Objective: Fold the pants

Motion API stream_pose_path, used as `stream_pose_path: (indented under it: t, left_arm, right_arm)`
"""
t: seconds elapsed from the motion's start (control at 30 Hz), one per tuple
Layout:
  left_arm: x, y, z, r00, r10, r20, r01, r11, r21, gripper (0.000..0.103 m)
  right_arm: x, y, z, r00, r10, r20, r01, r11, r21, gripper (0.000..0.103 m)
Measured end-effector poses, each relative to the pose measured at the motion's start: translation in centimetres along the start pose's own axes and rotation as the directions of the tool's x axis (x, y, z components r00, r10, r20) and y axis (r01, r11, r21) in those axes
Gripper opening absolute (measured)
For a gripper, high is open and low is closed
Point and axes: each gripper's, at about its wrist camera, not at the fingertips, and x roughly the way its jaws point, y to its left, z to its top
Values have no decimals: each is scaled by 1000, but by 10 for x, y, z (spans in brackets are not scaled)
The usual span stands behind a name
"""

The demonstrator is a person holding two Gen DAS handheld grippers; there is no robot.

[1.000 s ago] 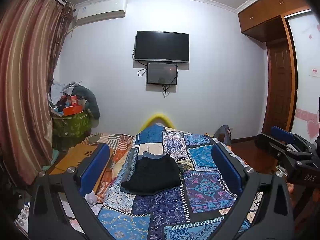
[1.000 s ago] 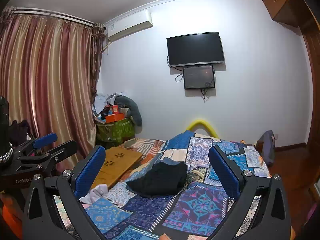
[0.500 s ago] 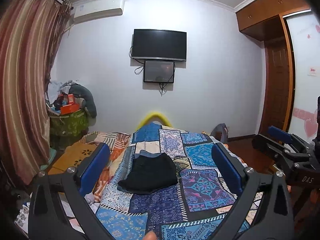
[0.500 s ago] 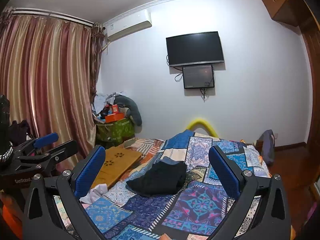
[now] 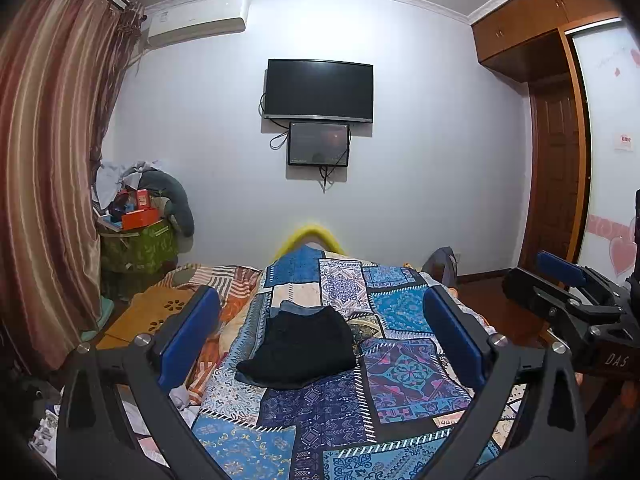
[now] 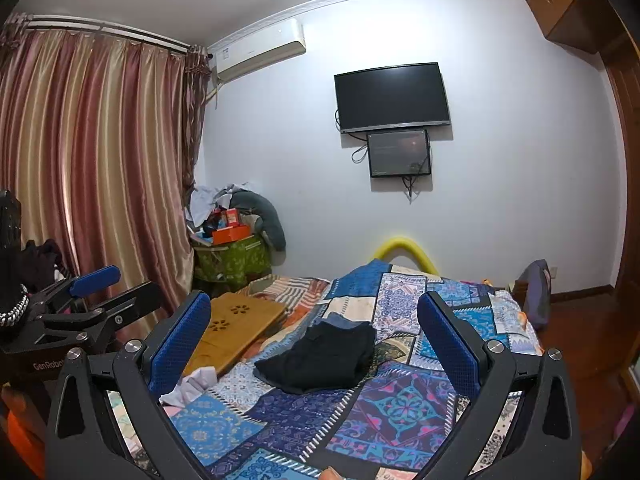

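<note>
The left gripper and right gripper are both standing wide, holding nothing, well above the bed. The pants are lying bunched mid-quilt. Only the right view is showing the full curtain. A green bin is holding boxes, partly hidden.

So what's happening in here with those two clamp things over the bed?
A person holds a left gripper and a right gripper, both open and empty, above a bed's patchwork quilt. The job is folding the black pants, which lie in a compact heap on the quilt, apart from both grippers.
</note>
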Motion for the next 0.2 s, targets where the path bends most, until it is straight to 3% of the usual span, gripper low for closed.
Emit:
stream_pose_path:
  t: [0.2]
  left_arm:
    - [-1, -1, 0, 1000, -4, 0, 4, 1000, 4, 103]
  right_arm:
    - [1, 0, 0, 1000, 4, -3, -4, 1000, 2, 103]
